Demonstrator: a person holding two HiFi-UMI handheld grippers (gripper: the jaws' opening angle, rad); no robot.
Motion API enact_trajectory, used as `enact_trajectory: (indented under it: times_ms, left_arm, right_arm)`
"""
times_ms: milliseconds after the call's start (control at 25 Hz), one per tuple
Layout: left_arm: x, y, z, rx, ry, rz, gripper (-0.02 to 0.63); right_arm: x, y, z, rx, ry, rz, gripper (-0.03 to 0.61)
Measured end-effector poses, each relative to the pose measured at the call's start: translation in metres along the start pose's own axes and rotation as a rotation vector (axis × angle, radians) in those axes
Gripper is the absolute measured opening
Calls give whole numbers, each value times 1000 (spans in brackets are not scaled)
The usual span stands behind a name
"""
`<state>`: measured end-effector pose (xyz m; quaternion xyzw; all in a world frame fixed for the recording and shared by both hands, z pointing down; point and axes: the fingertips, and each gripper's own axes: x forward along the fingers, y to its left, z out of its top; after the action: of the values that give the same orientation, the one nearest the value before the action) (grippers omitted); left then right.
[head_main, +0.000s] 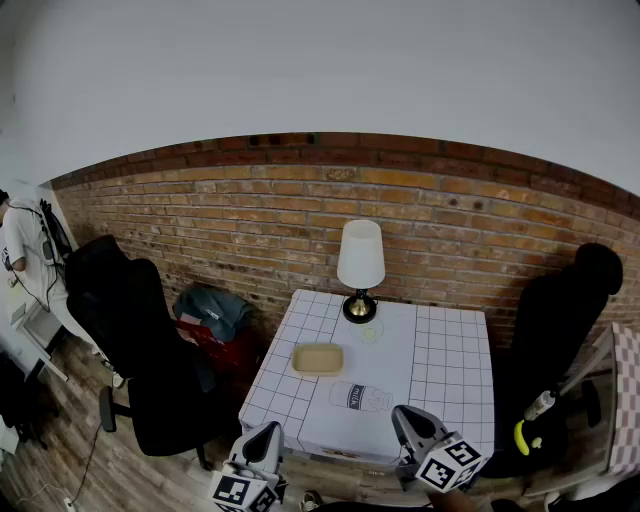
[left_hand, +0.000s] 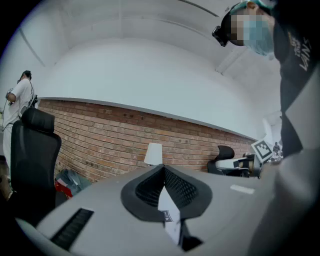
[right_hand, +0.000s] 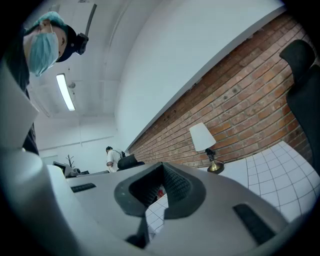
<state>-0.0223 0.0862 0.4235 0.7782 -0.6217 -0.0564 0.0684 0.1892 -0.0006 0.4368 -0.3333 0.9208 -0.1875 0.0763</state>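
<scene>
Bottle (head_main: 360, 397) lies on its side on the table (head_main: 455, 360), well in front of the lamp (head_main: 360, 268), with the tray (head_main: 318, 359) between them, a little left. Your left gripper (head_main: 268, 432) and right gripper (head_main: 404, 414) hover farther from the lamp than the bottle, both clenched on nothing.

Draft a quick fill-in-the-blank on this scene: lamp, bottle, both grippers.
1. The lamp with a white shade and brass base stands on the white gridded table, at the edge nearest the ____ wall.
2. The white milk bottle with a dark label lies on its ____.
3. The left gripper and the right gripper, both off the table's near edge, hold ____.
Missing words: brick; side; nothing.
</scene>
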Motion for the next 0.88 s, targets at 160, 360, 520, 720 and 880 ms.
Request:
enact_trajectory:
  times_ms: [160, 360, 520, 720, 880]
  left_arm:
    - [2, -6, -5, -17, -22, 23, 11]
    - [1, -9, -16, -43, -35, 65, 11]
    - [-2, -9, -21, -64, -39, 85, 11]
    - [7, 3, -25, -81, -48, 57, 11]
    - [17, 21, -22, -81, -47, 23, 11]
  right_arm:
    - [-3, -2, -2, -9, 22, 3, 5]
    - [-3, -5, -12, 9, 32, 28, 5]
    - [0, -7, -15, 17, 43, 34, 5]
    - [12, -7, -16, 6, 29, 15, 5]
    - [28, -5, -13, 16, -9, -8, 5]
